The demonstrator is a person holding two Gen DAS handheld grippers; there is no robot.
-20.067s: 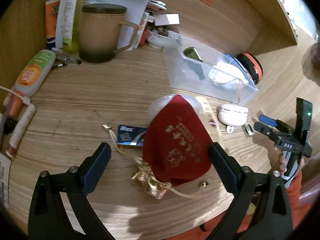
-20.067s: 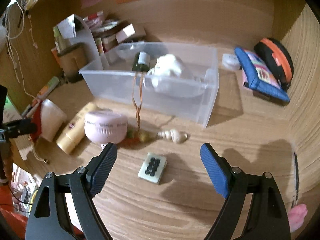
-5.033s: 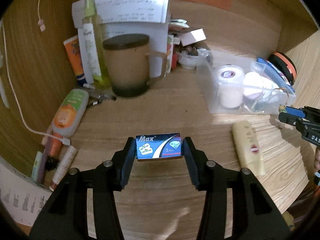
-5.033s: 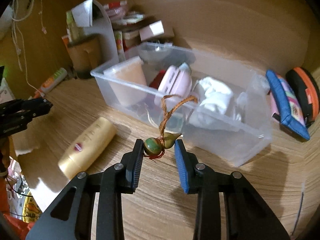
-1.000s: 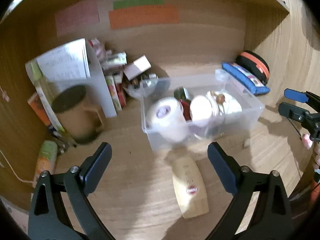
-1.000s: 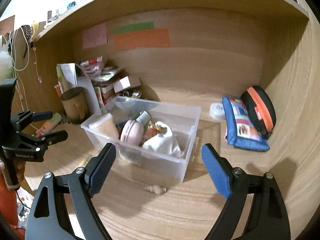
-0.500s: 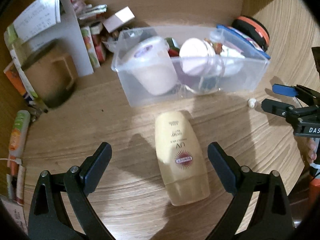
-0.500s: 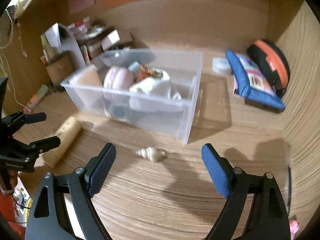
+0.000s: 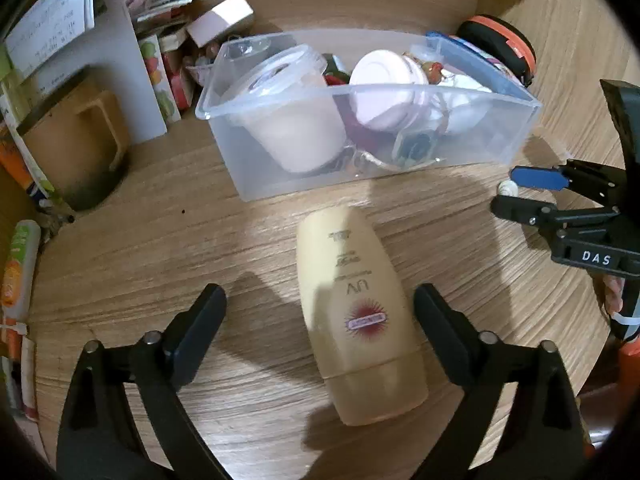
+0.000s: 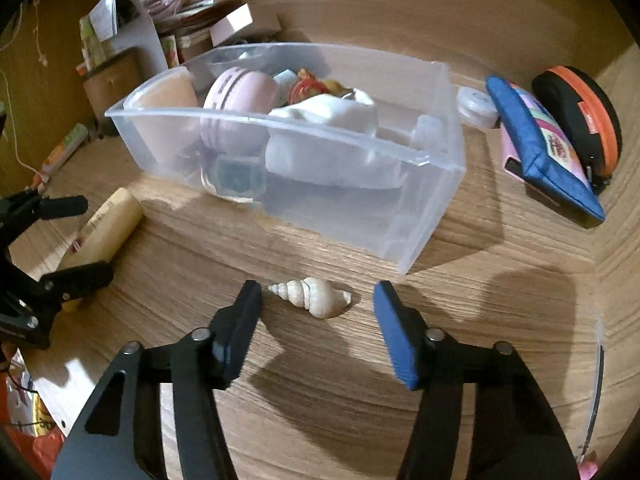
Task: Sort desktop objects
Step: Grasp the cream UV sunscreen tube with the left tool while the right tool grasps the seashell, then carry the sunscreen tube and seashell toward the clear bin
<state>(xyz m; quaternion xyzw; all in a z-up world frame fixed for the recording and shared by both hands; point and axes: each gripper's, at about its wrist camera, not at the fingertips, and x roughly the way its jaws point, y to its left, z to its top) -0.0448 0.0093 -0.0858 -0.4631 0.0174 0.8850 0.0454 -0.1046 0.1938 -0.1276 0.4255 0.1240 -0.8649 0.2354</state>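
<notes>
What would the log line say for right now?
left claw: open, straddling sunscreen bottle | right claw: open, straddling seashell | bin: part-filled

Left wrist view: looks forward and steeply down along the left gripper (image 9: 318,312), close over the desk (image 9: 200,240), facing the clear bin (image 9: 440,92). Right wrist view: lower, shallower angle, close along the right gripper (image 10: 316,304), facing the same bin (image 10: 436,184) from its right end. Shared: bin, yellow bottle (image 9: 356,308) (image 10: 104,228), seashell (image 10: 312,296) (image 9: 507,189); each camera sees the other gripper.
</notes>
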